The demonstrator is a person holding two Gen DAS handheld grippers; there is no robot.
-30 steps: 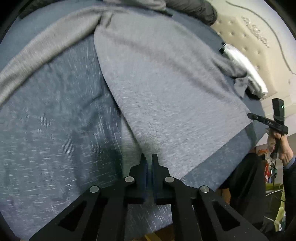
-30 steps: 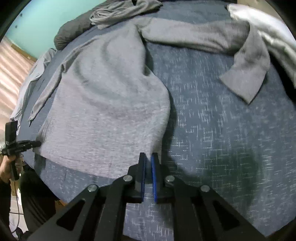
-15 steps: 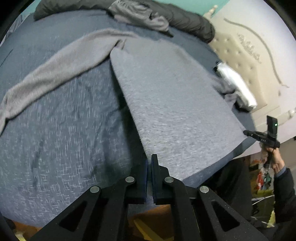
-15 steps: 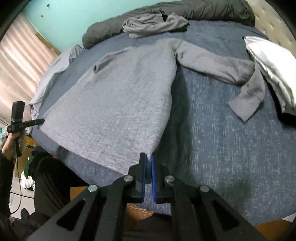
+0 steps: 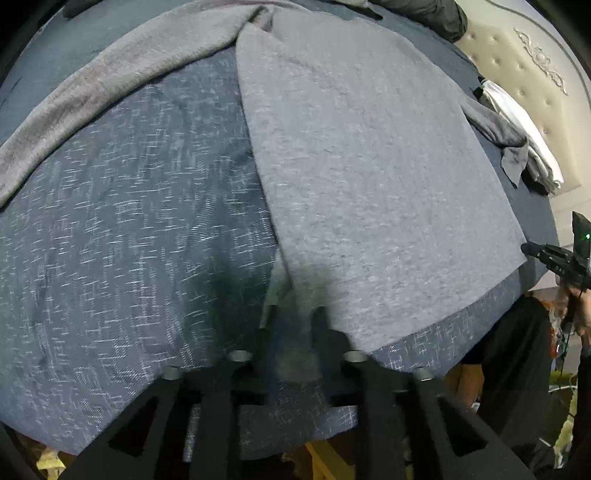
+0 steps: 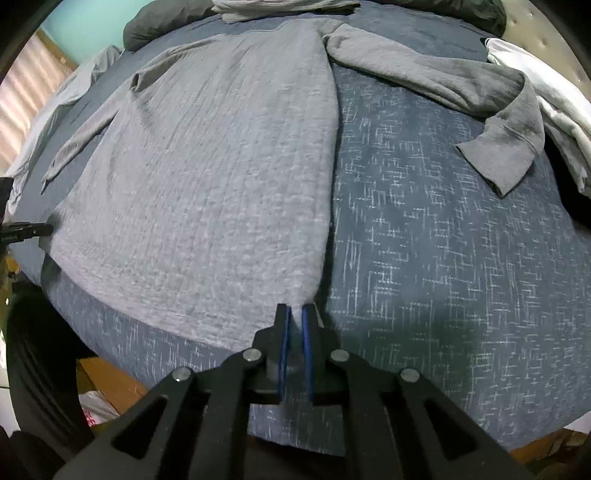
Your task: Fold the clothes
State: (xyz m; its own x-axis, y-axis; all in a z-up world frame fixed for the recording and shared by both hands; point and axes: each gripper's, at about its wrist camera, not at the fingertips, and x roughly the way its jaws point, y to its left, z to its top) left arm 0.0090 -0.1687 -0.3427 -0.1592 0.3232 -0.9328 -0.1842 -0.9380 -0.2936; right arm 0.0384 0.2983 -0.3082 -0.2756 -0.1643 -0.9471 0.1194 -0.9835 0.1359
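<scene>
While spread flat, grey sweater (image 6: 207, 166) hem corner between right tool (image 6: 294, 314) pads.

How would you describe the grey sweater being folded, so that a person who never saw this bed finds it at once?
Start from the big bed with the dark blue speckled cover. The grey sweater lies spread flat across it, its hem along the near edge, one sleeve stretched toward the white cloth. Unlike the crumpled grey garment at the far side, it is smooth and has a ribbed, quilted texture.
</scene>
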